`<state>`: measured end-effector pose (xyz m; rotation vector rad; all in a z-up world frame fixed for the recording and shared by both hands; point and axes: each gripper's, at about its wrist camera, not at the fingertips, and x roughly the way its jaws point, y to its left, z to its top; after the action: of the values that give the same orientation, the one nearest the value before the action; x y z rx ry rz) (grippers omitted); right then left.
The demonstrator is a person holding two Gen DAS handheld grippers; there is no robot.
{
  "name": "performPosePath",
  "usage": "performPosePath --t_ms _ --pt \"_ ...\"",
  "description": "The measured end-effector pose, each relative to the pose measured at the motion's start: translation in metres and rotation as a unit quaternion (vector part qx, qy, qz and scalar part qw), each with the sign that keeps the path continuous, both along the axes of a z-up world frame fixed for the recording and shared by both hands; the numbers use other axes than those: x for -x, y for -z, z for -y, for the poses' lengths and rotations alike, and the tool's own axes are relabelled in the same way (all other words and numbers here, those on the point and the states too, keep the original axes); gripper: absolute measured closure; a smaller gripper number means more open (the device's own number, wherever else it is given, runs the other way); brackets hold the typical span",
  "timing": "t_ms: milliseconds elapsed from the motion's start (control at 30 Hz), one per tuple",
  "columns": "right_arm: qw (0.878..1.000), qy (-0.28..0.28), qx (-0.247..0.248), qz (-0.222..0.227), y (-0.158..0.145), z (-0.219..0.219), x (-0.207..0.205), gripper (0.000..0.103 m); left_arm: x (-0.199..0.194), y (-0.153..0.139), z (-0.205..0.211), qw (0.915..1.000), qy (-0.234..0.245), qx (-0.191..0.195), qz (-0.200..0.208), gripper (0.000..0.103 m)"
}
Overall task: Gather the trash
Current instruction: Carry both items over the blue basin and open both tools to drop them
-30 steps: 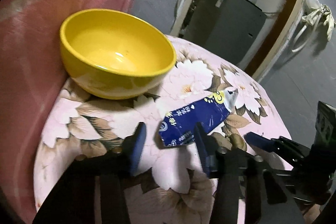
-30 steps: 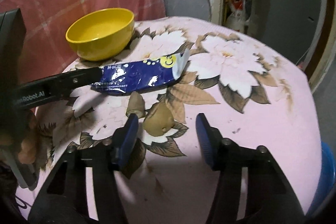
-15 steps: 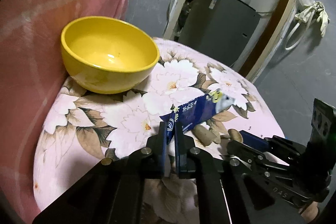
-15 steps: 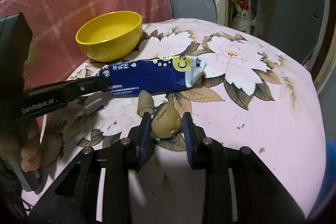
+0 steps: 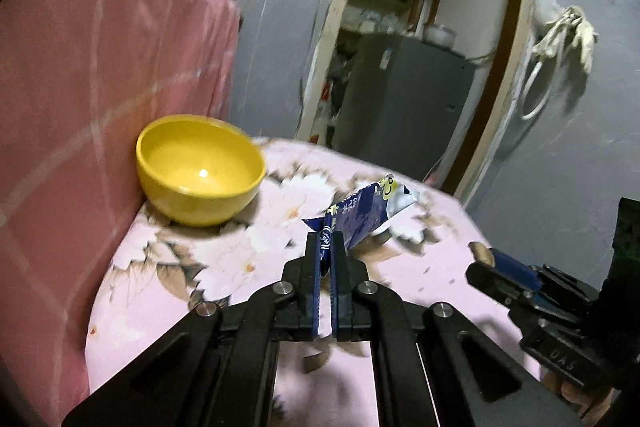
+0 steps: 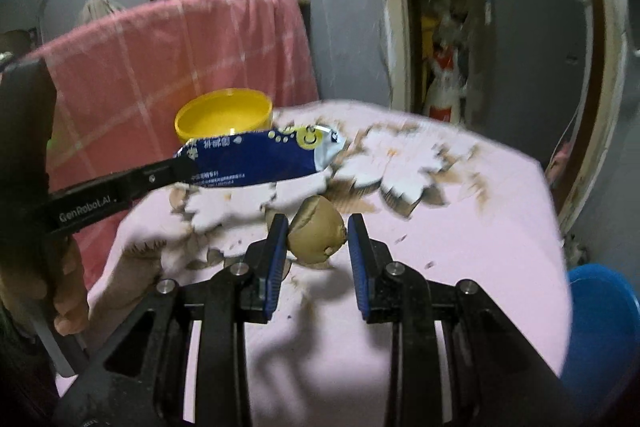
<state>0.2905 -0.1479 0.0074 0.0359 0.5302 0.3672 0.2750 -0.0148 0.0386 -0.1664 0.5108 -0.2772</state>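
1. Left gripper (image 5: 326, 251): black frame with blue-padded fingers, clamped on one end of a flat dark-blue foil wrapper (image 5: 360, 213) printed with white characters and a yellow smiley. Wrapper held clear of the pink floral-print cloth surface (image 5: 224, 267), free end angled up and away.
2. Same wrapper (image 6: 256, 159) seen side-on from the right wrist, hanging in front of a glossy yellow round bowl (image 6: 224, 113).
3. Right gripper (image 6: 318, 239): closed around a rounded brownish husk-like scrap (image 6: 316, 235). Left pad touching; contact on the right pad probable, blur prevents certainty. Scrap raised off the cloth.
4. Yellow bowl (image 5: 200, 167) upright on the cloth, against the pink checked fabric backrest (image 5: 100, 67), well apart from both grippers.
5. Blue plastic bin (image 6: 600, 327) partly visible beyond the cloth's near right edge.
6. Grey cabinet (image 5: 404, 99) visible in the doorway behind.
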Motion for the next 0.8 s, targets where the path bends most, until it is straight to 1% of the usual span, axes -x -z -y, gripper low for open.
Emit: performPosePath --t_ms 167,267,367,467,600,800 --pt "0.997 0.030 -0.014 0.074 -0.032 0.023 0.028 0.065 0.016 -0.024 0.025 0.9984 0.013 -0.003 0.054 0.101" --pt "0.992 0.046 -0.029 0.115 -0.047 0.039 0.044 0.065 0.027 -0.038 0.047 0.9956 0.025 0.000 0.090 0.101" --pt "0.985 0.071 -0.033 0.155 -0.060 0.056 0.064 0.065 0.036 -0.050 0.070 0.9920 0.040 -0.001 0.120 0.101" --pt "0.978 0.095 -0.035 0.182 -0.069 0.076 0.081 0.065 0.044 -0.060 0.096 0.9879 0.058 -0.007 0.144 0.101" --pt "0.971 0.123 -0.039 0.199 -0.075 0.102 0.094 0.065 0.050 -0.068 0.128 0.9835 0.085 -0.008 0.159 0.101" --pt "0.964 0.169 -0.042 0.203 -0.072 0.151 0.114 0.065 0.051 -0.065 0.172 0.9800 0.117 -0.006 0.161 0.101"
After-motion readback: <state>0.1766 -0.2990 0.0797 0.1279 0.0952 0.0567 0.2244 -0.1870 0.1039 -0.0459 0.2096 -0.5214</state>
